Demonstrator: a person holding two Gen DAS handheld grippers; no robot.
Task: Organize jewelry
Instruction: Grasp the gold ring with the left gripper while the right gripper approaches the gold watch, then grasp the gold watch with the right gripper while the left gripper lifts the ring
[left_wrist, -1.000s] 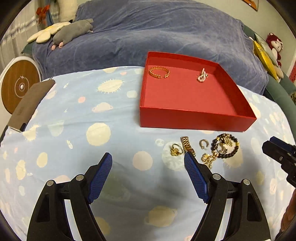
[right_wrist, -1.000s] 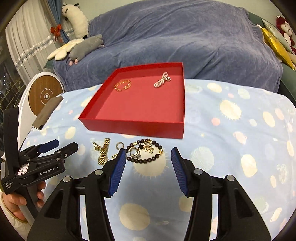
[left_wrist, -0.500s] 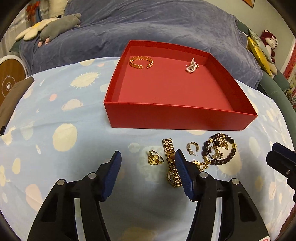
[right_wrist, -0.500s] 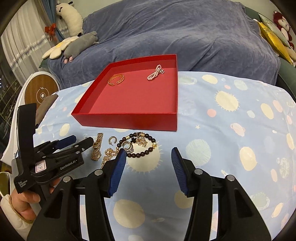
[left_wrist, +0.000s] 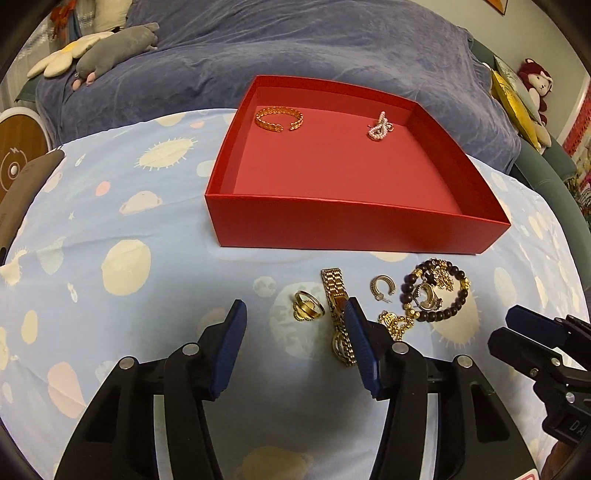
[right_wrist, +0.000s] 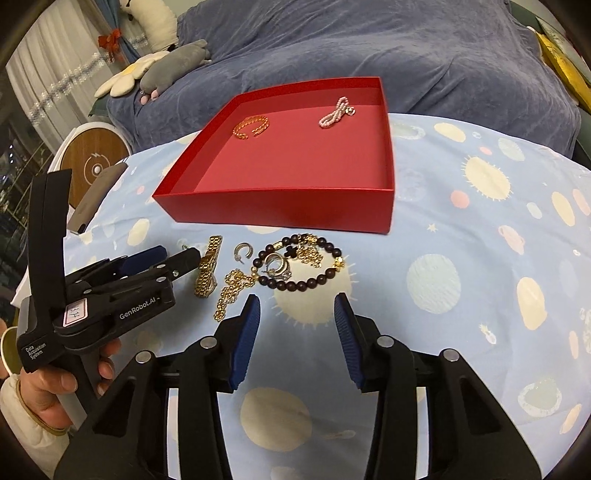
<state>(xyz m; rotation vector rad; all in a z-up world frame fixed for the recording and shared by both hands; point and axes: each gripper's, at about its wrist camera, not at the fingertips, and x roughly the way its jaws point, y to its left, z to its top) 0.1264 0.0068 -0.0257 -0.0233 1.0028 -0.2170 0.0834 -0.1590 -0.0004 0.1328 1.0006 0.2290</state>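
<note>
Both of your grippers have just been narrowing, and your left one has dropped closer to the loose jewelry.

Your left gripper (left_wrist: 295, 325) stands part open, holding nothing: the gold ring (left_wrist: 307, 305) lies on the bench cloth (left_wrist: 110, 229) between its fingers, not pressed, and the gold watch band (left_wrist: 337, 306) runs just inside its right finger. Your right gripper (right_wrist: 297, 314) is also part open and empty, with the dark bead bracelet (right_wrist: 306, 282) just ahead of its tips and the gold chain (right_wrist: 231, 291) off its left finger. Beyond both sits the red box (left_wrist: 354, 229), with a gold cuff (left_wrist: 279, 118) and a pearl piece (left_wrist: 380, 127) at its far side.
</note>
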